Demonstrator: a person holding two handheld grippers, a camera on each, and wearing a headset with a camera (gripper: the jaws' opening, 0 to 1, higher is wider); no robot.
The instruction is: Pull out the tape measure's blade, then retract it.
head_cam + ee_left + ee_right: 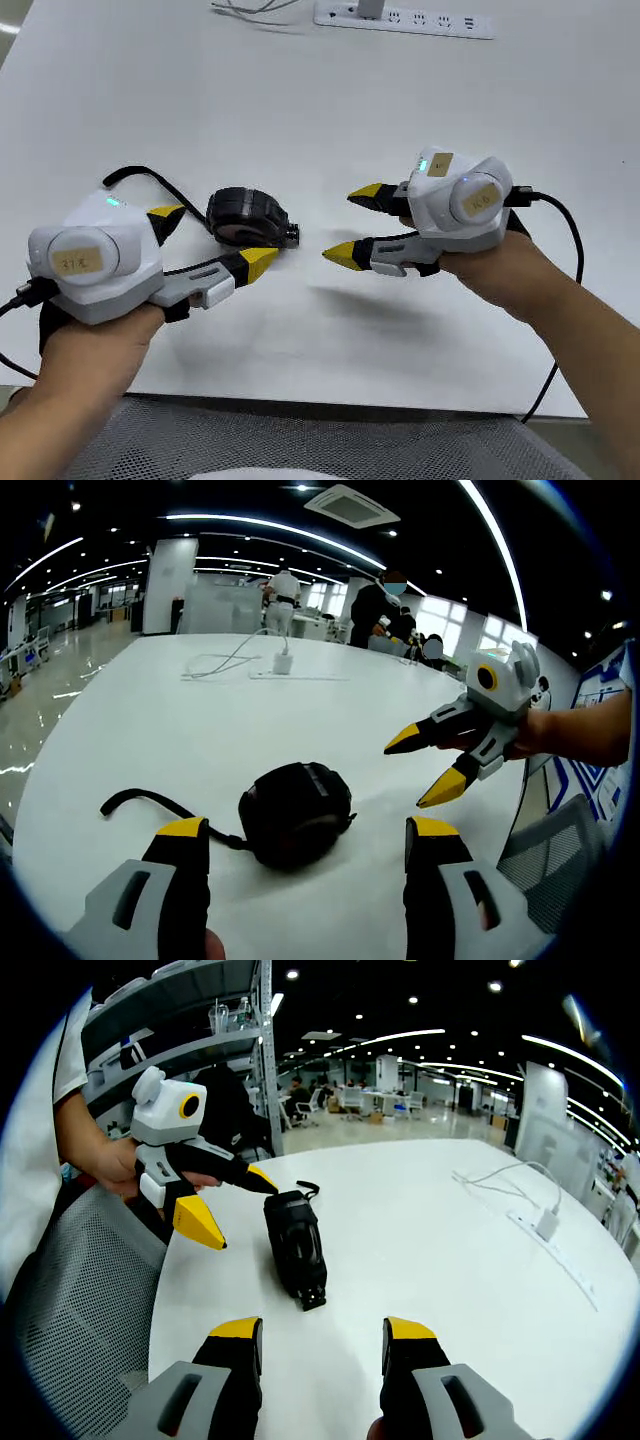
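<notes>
**Right gripper view: tape measure on table, both grippers open-jawed**

The black tape measure (pixel 295 1245) lies on the white table (pixel 430 1250). Its end hook (pixel 313 1301) sits at the case mouth, facing the camera. A black strap (pixel 305 1188) curls just beyond the case's far end.

The right gripper (pixel 322 1335) sits on the near side of the tape measure. Its two yellow-tipped jaws are apart and clear of the case.

The left gripper (pixel 235 1203), held in a hand (pixel 105 1165), is to the left of the tape measure with its jaws spread. One yellow tip is just beside the case's far end; contact cannot be told. The other tip is apart from the case.

A power strip (pixel 560 1260) with a white plug and cable lies well to the right of the tape measure. A mesh chair (pixel 70 1290) stands to its left, past the table edge.
</notes>
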